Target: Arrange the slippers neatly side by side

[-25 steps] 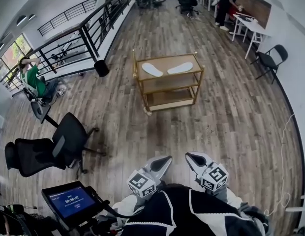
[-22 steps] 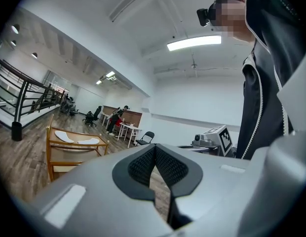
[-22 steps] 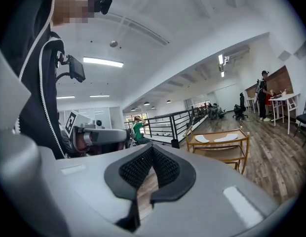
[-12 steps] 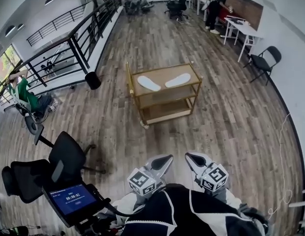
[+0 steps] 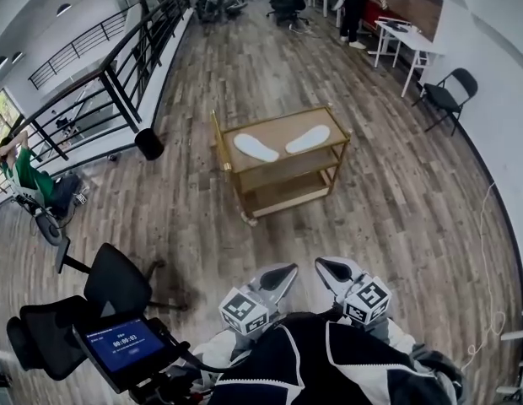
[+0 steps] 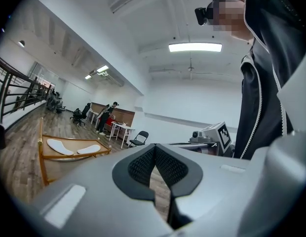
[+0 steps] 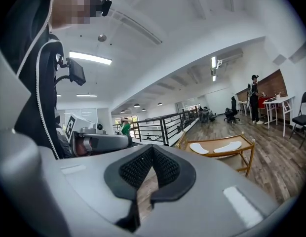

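The two white slippers lay on the top shelf of a gold-framed three-tier cart in the middle of the head view. The left slipper and the right slipper were apart and splayed in a shallow V. Their inner ends came near each other toward the cart's near edge, and their outer ends angled away toward the far corners. Nothing else showed on that shelf.

Low in the frame, the left gripper and the right gripper sat close to the person's body, well apart from the cart, with bare wood floor between. Both gripper views showed the jaws clenched together with nothing between the pads.

The step in hand looked like closing that gap. To do it well, the person would likely come square to the cart's long side, spread each pair of jaws only once near the shelf, and take each slipper by its edge. Each one would then need pivoting until the two lay parallel, with toes and heels level and sides just beside each other. The slippers looked thin and flat, so a low, level pinch would probably suit better than a steep one.

A black office chair and a small screen stood at lower left, and a black railing ran up the left side.
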`<control>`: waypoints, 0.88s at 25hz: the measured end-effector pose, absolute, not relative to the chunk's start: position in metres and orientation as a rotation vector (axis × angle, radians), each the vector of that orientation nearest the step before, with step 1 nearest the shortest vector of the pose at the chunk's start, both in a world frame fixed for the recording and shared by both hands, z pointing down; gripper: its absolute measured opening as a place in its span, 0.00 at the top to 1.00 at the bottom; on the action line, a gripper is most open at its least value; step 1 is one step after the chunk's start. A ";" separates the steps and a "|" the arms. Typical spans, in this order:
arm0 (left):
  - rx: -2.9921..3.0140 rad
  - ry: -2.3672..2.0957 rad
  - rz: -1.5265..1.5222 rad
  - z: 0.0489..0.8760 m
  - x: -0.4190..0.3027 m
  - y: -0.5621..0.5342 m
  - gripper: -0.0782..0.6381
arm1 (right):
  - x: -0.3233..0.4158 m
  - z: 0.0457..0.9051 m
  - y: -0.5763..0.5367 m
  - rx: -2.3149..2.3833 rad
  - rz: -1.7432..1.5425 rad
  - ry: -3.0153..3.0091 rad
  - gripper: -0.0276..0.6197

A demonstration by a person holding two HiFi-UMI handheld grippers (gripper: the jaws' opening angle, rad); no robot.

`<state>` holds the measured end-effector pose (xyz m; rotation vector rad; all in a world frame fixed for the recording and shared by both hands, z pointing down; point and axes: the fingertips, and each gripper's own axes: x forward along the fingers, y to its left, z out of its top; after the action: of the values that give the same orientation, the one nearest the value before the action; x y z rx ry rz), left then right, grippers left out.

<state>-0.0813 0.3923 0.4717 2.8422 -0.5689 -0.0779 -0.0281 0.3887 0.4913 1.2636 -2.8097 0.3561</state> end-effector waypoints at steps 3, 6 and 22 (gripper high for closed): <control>2.813 -0.571 -0.105 0.474 -0.084 0.379 0.86 | -0.029 0.492 0.378 1.248 0.350 -2.796 0.95; 2.780 -0.554 -0.109 0.481 -0.083 0.369 0.86 | -0.027 0.492 0.365 1.268 0.394 -2.797 0.95; 2.771 -0.720 -0.090 0.469 -0.011 0.247 0.86 | 0.035 0.472 0.220 1.097 0.404 -2.936 0.95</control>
<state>-0.0114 0.2467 0.4692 2.7710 -0.7202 -0.0904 0.0353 0.2195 0.4720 1.0969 -2.9356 0.4043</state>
